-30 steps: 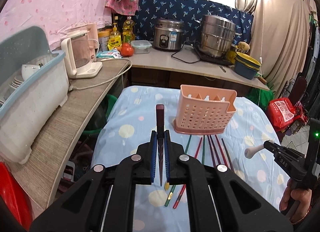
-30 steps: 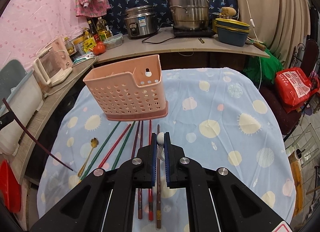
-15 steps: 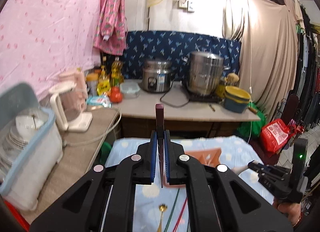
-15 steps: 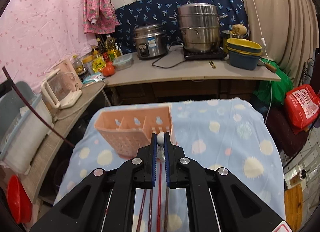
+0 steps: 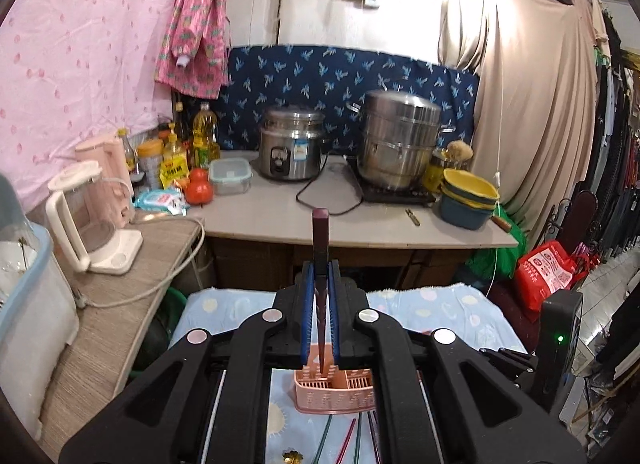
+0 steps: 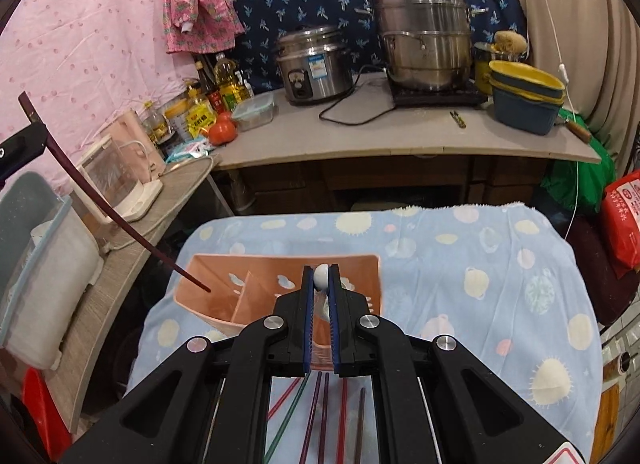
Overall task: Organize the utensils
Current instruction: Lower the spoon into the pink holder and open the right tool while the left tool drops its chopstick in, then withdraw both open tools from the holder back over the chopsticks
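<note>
My left gripper (image 5: pixel 320 276) is shut on a dark maroon chopstick (image 5: pixel 320 236); in the right wrist view that chopstick (image 6: pixel 104 204) slants down with its tip over the left compartment of the pink perforated utensil holder (image 6: pixel 208 284). The holder also shows below the left gripper (image 5: pixel 336 396). My right gripper (image 6: pixel 321 280) is shut on a white-handled utensil (image 6: pixel 321 277), held above the holder's right part. Several coloured chopsticks (image 6: pixel 324 412) lie on the blue tablecloth in front of the holder. A gold spoon (image 5: pixel 292 457) lies there too.
The small table has a light blue dotted cloth (image 6: pixel 480 284). A counter behind carries a rice cooker (image 6: pixel 314 64), a steel steamer pot (image 6: pixel 424 36), stacked bowls (image 6: pixel 524 102) and bottles. A kettle (image 5: pixel 90 220) and a dish rack (image 5: pixel 24 304) stand on the left shelf.
Both grippers rose and moved forward over the holder. The maroon chopstick tipped down so its point now hangs over the left compartment; the white-handled utensil came above the holder.
</note>
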The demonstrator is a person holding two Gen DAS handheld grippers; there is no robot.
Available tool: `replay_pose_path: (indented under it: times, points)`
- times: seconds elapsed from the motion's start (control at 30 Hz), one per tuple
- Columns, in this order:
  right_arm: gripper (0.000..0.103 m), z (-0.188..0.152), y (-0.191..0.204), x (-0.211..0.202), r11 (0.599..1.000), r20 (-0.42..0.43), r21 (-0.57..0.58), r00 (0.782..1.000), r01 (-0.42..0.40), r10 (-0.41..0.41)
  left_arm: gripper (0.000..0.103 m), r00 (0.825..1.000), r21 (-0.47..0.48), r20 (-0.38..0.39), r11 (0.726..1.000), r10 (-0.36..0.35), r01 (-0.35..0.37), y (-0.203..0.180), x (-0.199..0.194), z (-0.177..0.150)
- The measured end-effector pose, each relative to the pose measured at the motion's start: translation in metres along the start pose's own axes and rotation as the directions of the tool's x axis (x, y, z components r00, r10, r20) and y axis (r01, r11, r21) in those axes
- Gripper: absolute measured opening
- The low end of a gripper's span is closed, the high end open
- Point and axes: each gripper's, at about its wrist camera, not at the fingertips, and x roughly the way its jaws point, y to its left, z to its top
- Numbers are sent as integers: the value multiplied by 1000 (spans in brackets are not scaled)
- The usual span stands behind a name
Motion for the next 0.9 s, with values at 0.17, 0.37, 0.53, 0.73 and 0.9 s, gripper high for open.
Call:
replay_pose_path:
  times: [0.17,0.37,0.53,0.73,0.9]
  points:
    - [7,-9,-2,28,999,-44,-20,999,30,-31,7,998,0,-54,999,42,-42,5,27,-17]
    - [30,-15,4,25,994,-8,-64,996,84,-85,34,986,4,-75,989,148,-148,0,41,-38]
    - [34,-23,13,4,992,20,-88,996,88,-87,40,981,8,-97,985,170,-170,0,38,-52]
    - [37,-41,19,-27,990,46,-95,994,100,-96,41,979,11,-110,985,174,-174,1,26,-68]
    - [38,-68,21,-50,987,46,-105,992,121,-116,41,977,16,-122,985,174,-173,0,10,-86]
